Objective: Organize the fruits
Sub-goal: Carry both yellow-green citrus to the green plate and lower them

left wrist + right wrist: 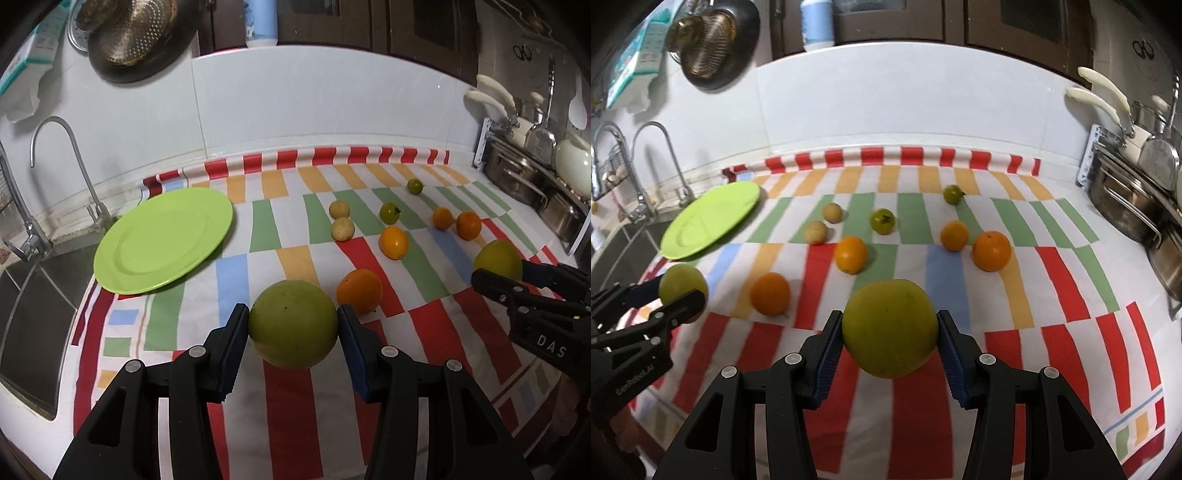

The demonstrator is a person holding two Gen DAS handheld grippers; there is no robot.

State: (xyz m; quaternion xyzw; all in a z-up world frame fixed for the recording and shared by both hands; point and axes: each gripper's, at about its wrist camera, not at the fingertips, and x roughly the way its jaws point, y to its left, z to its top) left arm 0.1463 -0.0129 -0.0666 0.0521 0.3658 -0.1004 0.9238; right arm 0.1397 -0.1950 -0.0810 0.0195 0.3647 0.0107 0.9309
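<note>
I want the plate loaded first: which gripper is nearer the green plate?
Left. The left gripper, holding a green fruit, sits just right of the green plate; the right gripper is farther right.

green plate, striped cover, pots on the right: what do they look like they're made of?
Green plate: likely plastic or melamine, given its uniform lime colour and soft satin sheen, though glazed ceramic is possible.
Striped cover: looks like woven cloth; it is matte, with wrinkles and a rolled back edge.
Pots: probably stainless steel, judging by the silvery reflective walls and wire handle.
</note>
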